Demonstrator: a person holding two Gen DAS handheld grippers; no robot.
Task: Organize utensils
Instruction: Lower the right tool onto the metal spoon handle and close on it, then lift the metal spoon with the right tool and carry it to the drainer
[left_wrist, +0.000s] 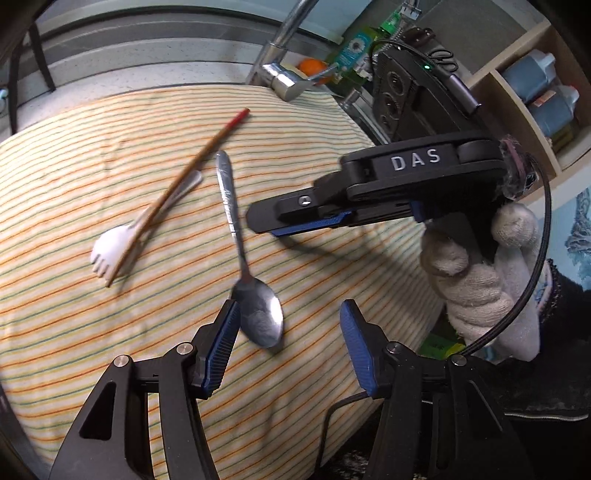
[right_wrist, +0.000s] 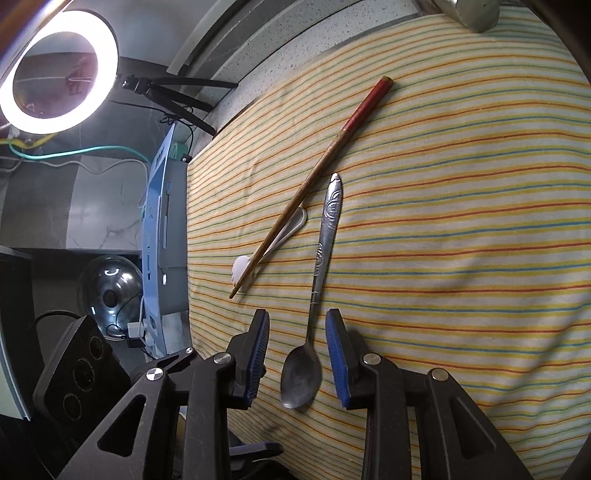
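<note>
Cloth (right_wrist: 461, 240) — striped, faucet (left_wrist: 284, 79), ring light (right_wrist: 59, 72)

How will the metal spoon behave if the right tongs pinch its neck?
The metal spoon looks rigid, so probably no flex. Its polished neck seems thin, so it may slip or pivot, bowl-heavy. It lies flat on the striped cloth, so rolling seems unlikely.

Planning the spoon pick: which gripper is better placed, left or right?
Right. The right gripper is open and straddles the metal spoon above its bowl. The left gripper is open too, but the spoon lies off-centre by one finger.

one metal spoon (right_wrist: 314, 295), one white plastic fork (left_wrist: 122, 240), one wooden chopstick (right_wrist: 314, 177)
</note>
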